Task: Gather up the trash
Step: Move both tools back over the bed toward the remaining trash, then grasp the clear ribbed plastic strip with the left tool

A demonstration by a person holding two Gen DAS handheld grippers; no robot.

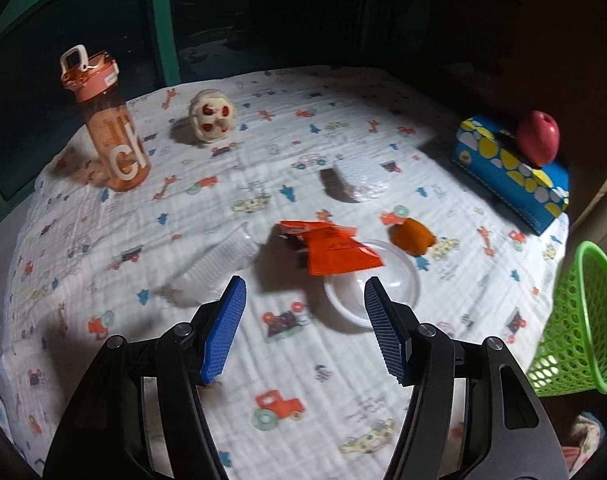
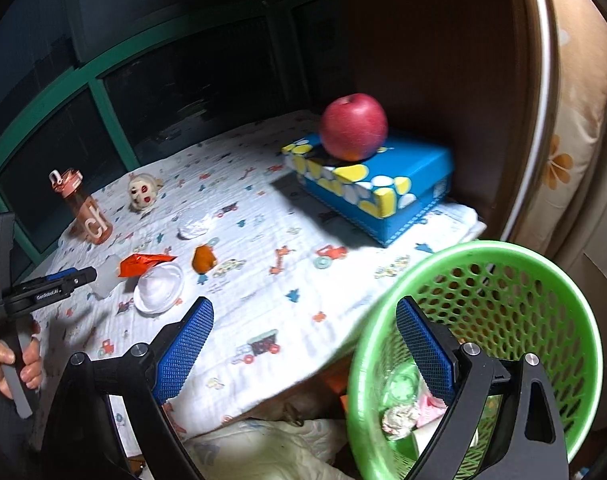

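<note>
An orange snack wrapper (image 1: 331, 250) lies partly over a clear plastic lid (image 1: 373, 284) in mid-table. A crushed clear plastic bottle (image 1: 215, 262) lies to its left, an orange peel (image 1: 411, 236) to its right, a crumpled white tissue (image 1: 361, 180) behind. My left gripper (image 1: 305, 320) is open and empty, hovering just short of the wrapper and lid; it also shows in the right wrist view (image 2: 69, 278). My right gripper (image 2: 303, 344) is open and empty beside the green mesh basket (image 2: 543, 308), which holds some trash. The wrapper (image 2: 143, 263) and lid (image 2: 159, 288) show far left there.
An orange water bottle (image 1: 113, 128) and a small plush toy (image 1: 211, 116) stand at the back left. A blue patterned box (image 1: 511, 168) with a red apple (image 1: 538, 138) on it sits at the right. The basket (image 1: 575, 320) stands off the table's right edge.
</note>
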